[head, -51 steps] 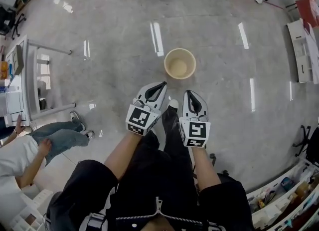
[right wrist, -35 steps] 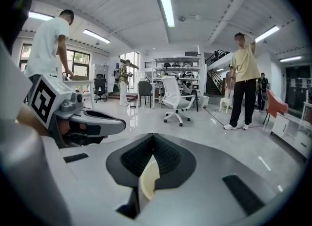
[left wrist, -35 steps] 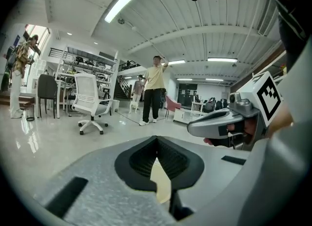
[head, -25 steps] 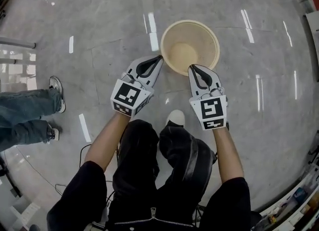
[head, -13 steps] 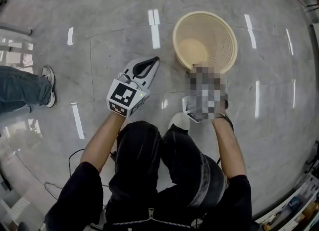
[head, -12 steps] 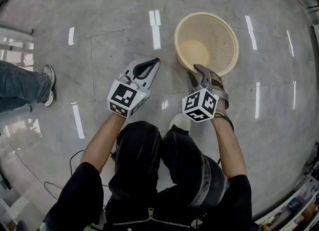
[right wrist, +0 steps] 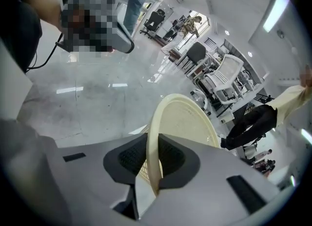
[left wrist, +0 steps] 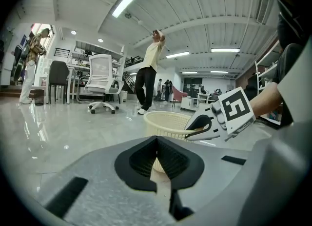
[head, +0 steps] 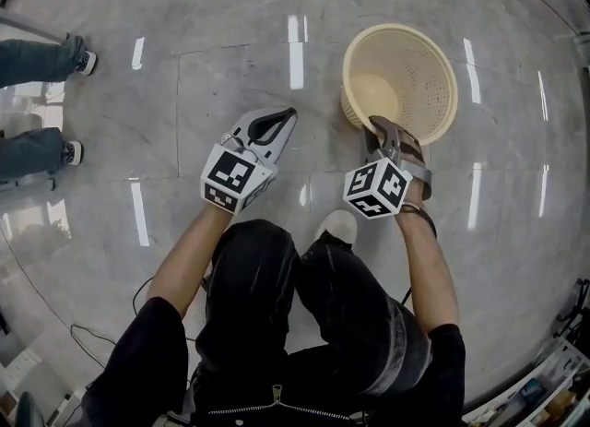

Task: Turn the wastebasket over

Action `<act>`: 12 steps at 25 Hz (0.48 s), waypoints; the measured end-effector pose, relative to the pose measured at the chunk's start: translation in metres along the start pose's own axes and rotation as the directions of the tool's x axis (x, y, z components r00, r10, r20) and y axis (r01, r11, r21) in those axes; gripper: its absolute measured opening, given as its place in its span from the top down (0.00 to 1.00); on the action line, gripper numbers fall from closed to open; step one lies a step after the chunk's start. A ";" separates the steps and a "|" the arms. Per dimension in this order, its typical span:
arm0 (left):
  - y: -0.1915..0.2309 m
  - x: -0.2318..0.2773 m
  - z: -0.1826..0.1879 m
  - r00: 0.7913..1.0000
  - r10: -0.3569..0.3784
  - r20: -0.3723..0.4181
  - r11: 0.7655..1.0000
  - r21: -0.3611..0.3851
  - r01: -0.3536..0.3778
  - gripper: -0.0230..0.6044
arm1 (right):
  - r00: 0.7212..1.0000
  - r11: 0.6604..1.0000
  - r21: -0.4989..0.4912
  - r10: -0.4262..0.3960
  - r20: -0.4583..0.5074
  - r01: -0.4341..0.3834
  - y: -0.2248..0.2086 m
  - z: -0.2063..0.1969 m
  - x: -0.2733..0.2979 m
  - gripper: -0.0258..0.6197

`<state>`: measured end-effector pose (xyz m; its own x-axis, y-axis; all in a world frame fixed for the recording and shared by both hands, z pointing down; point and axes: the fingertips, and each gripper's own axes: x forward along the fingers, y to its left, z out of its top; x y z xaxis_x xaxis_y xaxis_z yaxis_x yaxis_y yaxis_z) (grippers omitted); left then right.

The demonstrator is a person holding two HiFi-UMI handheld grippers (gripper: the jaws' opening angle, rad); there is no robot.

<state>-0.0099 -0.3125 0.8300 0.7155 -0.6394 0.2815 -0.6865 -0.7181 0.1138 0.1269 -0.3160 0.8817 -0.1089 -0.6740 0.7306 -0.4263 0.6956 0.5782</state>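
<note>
Polished grey floor [head: 230,29], the wastebasket [head: 406,75] mouth-up on it, my right tongs [head: 387,130] at its near rim.

From the head view, my right forearm reaches forward and its tongs tip steeply down onto the rim, wrist rolled. My left tongs [head: 281,116] hang beside the wastebasket, apart from it, arm bent at my knee. In the left gripper view, past an office chair [left wrist: 102,81], those jaws are pressed together on nothing and point nearly level at the wastebasket's wall. In the right gripper view the jaws are closing with the thin rim between them, the pads seemingly touching it low down. My worry is that the bite is shallow and on one edge only. If I lift to flip it, the light wastebasket could swing, twist out, or skid away across the slick floor.
</note>
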 end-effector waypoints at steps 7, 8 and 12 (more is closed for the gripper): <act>-0.002 0.001 -0.011 1.000 0.001 -0.029 1.000 -0.006 -0.001 0.95 | 0.991 0.973 0.228 -0.012 0.134 -0.019 -0.025 0.011 -0.023 0.88; -0.001 0.001 -0.012 0.999 0.000 -0.032 1.000 -0.011 0.000 0.95 | 0.985 0.955 0.295 -0.010 0.170 -0.041 -0.030 0.015 -0.029 0.88; 0.010 0.004 -0.019 0.998 0.012 -0.056 1.000 -0.019 -0.013 0.95 | 0.946 0.827 0.527 0.018 0.323 -0.196 -0.043 0.030 -0.039 0.88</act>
<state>-0.0165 -0.3172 0.8504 0.6987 -0.6319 0.3355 -0.6983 -0.7043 0.1277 0.1230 -0.3271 0.8178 -0.4008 -0.7052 0.5848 -0.8044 0.5764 0.1438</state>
